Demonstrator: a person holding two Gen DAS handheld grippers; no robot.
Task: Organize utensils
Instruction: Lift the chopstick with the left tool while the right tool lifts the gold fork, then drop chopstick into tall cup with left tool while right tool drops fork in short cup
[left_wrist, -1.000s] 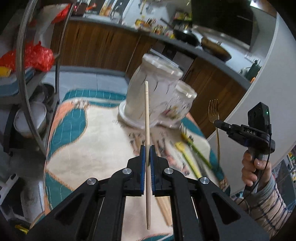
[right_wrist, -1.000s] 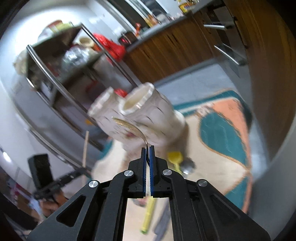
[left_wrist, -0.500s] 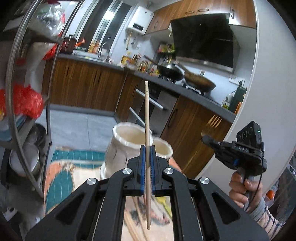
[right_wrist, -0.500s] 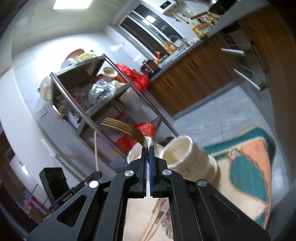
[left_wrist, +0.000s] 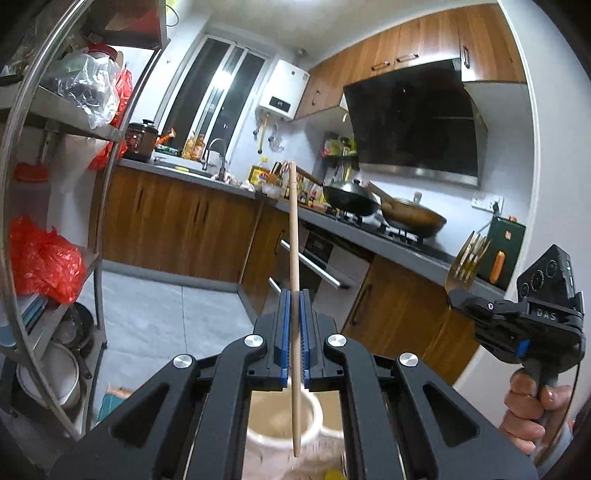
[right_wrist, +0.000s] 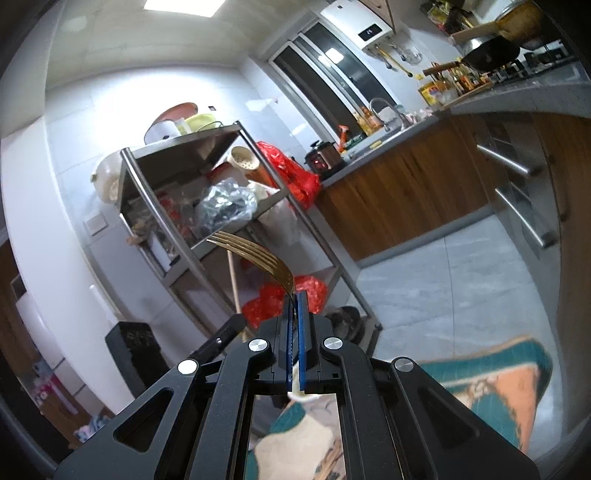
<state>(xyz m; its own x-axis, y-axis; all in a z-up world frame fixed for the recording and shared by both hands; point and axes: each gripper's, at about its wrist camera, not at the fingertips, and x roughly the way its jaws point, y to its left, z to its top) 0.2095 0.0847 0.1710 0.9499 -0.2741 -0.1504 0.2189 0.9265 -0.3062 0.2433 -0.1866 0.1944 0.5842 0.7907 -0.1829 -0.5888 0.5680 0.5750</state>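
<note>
Left wrist: chopstick (left_wrist: 293, 236) now higher above holder (left_wrist: 281, 424).

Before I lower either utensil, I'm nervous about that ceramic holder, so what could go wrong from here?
1. The chopstick is pinched partway along in the left gripper, its lower tip just above the holder; a slanted drop could strike the rim.
2. The right gripper clamps only the fork neck, so the curved head could twist or slip.
3. Both grippers hang close together and might collide.
</note>
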